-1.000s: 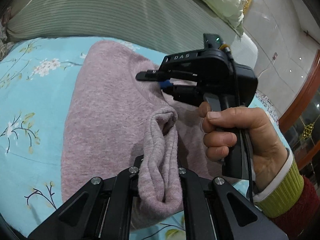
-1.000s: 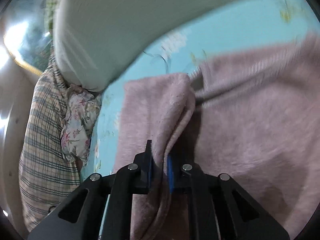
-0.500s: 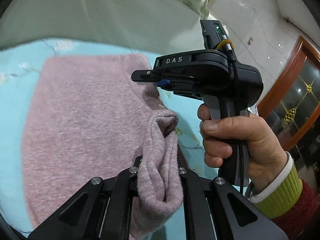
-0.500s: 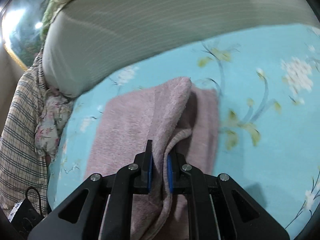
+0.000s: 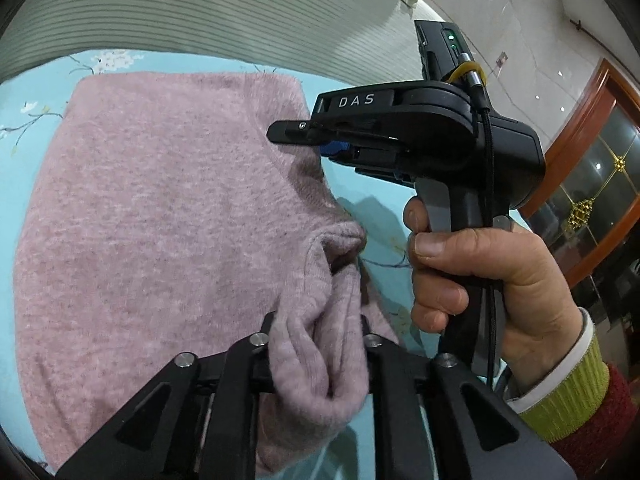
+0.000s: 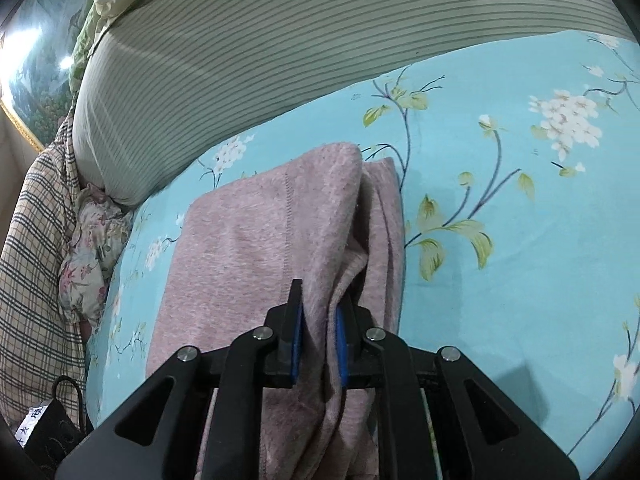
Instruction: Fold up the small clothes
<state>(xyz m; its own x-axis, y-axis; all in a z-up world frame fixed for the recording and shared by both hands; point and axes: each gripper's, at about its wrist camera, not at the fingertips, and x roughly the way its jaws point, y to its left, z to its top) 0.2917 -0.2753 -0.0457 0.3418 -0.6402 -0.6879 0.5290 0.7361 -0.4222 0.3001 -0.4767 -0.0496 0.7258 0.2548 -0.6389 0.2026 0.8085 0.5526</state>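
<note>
A fuzzy pink sweater (image 5: 152, 216) lies spread on the blue floral bedsheet (image 5: 24, 100). My left gripper (image 5: 318, 352) is shut on a bunched fold of it at the near right edge. My right gripper (image 5: 316, 142), held in a hand, grips the sweater's right edge further up. In the right wrist view my right gripper (image 6: 318, 340) is shut on a fold of the pink sweater (image 6: 256, 248), which lies folded over itself ahead of the fingers.
A striped grey-green quilt (image 6: 280, 40) lies behind the sweater. A checked cloth (image 6: 36, 240) and a floral cloth (image 6: 92, 240) sit at the bed's left. A black device with a cable (image 6: 48, 432) lies low left. A wooden cabinet (image 5: 592, 184) stands right.
Both grippers have carried the sweater's edge across, so the sweater now lies folded in a narrower shape with bare sheet to its right. Both stay shut on it.
</note>
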